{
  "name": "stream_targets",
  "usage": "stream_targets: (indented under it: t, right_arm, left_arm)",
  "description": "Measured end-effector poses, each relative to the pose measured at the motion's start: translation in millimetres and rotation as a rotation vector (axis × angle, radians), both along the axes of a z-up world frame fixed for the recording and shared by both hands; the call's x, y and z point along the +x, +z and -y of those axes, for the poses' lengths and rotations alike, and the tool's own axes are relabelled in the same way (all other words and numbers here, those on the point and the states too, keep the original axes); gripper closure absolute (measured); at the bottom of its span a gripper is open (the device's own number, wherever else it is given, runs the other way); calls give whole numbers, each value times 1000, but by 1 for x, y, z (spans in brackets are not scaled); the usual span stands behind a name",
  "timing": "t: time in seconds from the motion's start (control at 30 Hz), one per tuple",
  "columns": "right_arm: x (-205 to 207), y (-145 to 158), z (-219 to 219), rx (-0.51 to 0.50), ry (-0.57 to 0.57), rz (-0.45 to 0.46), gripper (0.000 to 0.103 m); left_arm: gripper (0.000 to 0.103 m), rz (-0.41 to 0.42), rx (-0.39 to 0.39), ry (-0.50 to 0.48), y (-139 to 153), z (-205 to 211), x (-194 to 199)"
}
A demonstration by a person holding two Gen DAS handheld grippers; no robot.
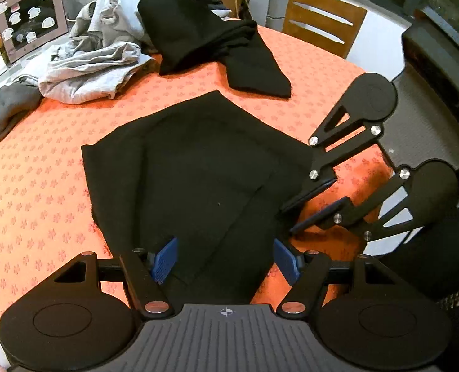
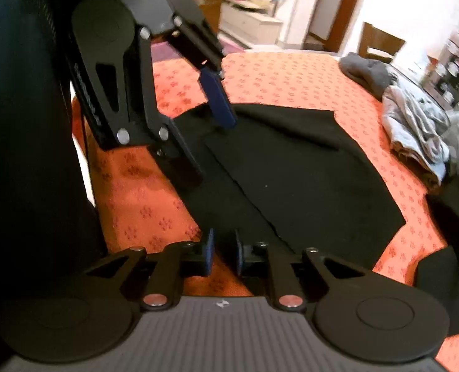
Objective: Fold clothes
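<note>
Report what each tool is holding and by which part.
Nothing is held. The left tool is open over the near edge of the black garment; the right tool is slightly open at its corner, gripping nothing.

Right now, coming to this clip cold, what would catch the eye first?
A black garment lies spread flat in the middle of the orange patterned tablecloth. The left claw hangs wide open over its near edge, with the right claw open at its right side. Behind it, unfolded grey clothes are heaped up.
</note>
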State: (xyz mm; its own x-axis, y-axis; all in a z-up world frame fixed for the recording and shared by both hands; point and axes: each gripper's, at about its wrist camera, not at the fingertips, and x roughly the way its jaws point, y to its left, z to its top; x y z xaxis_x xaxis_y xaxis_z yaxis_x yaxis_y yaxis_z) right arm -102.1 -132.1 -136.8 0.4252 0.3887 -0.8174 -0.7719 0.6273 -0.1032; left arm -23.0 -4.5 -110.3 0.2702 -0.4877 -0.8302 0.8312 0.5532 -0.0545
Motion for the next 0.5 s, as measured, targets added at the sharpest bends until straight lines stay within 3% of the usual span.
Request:
stream_targets:
  t: [0.1,0.17,0.5]
  right_arm:
    - [3,1,0,-3,23,-11,88]
    - [5,1,1,-2,26,-20,100]
    - [12,22,12,95,-75,3,101]
  left_arm:
    - [32,-4,1,-11,-1,1,1]
    - [32,-9,1,-14,-2,1,2]
    - [33,-8,-18,-51,-3,7,4]
